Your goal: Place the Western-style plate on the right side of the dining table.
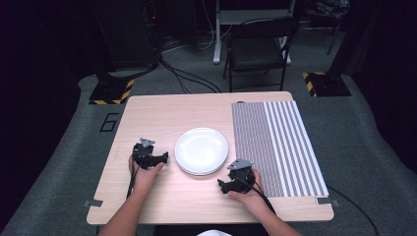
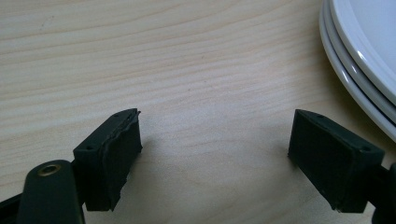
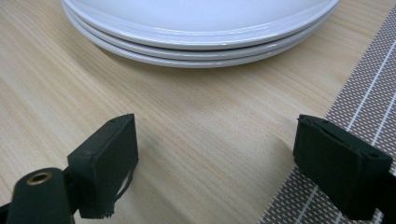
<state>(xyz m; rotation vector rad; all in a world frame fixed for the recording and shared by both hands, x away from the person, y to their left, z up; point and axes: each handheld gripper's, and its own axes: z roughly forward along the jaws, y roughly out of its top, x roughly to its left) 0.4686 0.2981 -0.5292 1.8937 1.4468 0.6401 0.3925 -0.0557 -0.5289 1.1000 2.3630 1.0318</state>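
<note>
Open grippers flank a stack of white plates on the table.
High view: stack of plates (image 1: 201, 150) sits mid-table (image 1: 162, 115), beside the striped mat's (image 1: 278, 145) left edge; left gripper (image 1: 156, 160) and right gripper (image 1: 227, 184) rest either side, toward the near edge. Left gripper view: jaws wide apart, empty, plates (image 2: 355, 56) ahead-right. Right gripper view: jaws wide, empty, plates (image 3: 201, 28) ahead, mat (image 3: 364, 102) under the right jaw.

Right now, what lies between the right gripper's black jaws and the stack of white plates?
Only bare light wood table separates the open right gripper from the stack of white plates, as the right gripper view shows.
</note>
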